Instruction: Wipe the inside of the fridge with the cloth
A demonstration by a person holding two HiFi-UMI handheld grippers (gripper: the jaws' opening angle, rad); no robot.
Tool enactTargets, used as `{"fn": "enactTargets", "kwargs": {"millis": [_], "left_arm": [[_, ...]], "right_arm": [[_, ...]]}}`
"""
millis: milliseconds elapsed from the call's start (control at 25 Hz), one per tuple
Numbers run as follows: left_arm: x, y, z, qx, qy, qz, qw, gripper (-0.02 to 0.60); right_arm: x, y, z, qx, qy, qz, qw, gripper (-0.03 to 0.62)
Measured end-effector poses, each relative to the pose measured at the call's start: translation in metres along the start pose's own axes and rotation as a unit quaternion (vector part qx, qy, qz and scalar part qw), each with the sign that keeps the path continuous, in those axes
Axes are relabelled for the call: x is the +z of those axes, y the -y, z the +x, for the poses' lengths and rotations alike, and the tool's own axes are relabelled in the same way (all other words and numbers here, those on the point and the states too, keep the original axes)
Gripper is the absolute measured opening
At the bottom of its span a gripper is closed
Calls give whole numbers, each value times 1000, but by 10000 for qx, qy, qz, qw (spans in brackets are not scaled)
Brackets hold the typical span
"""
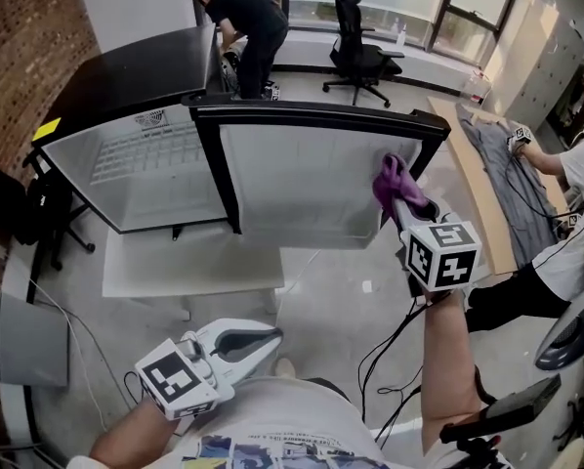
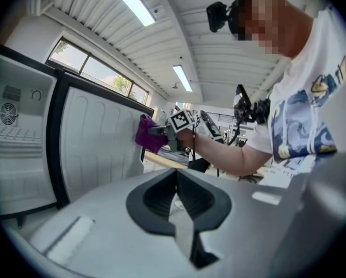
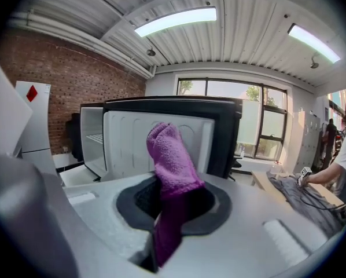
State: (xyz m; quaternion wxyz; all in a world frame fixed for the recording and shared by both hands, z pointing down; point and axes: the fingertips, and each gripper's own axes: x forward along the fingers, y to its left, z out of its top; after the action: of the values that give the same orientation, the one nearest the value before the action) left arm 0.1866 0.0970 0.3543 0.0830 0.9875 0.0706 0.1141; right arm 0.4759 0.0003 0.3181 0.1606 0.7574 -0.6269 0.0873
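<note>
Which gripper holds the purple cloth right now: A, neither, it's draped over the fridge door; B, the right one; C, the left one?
B: the right gripper is clamped on the purple cloth, which sticks up from between its jaws; the left gripper is shut on nothing.

The grey floor (image 1: 321, 291) carries the fridge (image 1: 146, 154) at far left, a white board (image 1: 189, 262) lying flat just in front of it, black cables (image 1: 385, 345) trailing near right, and an office chair (image 1: 360, 52) far back. Grey fabric (image 1: 512, 174) lies on the right-hand desk (image 1: 482, 213).
</note>
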Motion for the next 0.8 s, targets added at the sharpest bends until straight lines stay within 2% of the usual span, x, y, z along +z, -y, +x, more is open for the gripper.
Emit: {"fn": "enactTargets", "kwargs": {"millis": [240,440,640,800], "left_arm": [[-1,-7,-18,245,-30,-15,9997,6],[-7,-18,-44,581,-39,-88,9983,6],[-11,-29,-73,964,-31,-175,9952,6],[-13,-35,-87,1153,-45,-223,9931,6]], "right_arm": [[13,-90,24,1149,178,-210,9930,52],[15,-155,61,1788,212,-324,9831,52],[12,-205,96,2166,130,-518,9748,52],[9,-223,118,2191,56,-651,9735,52]]}}
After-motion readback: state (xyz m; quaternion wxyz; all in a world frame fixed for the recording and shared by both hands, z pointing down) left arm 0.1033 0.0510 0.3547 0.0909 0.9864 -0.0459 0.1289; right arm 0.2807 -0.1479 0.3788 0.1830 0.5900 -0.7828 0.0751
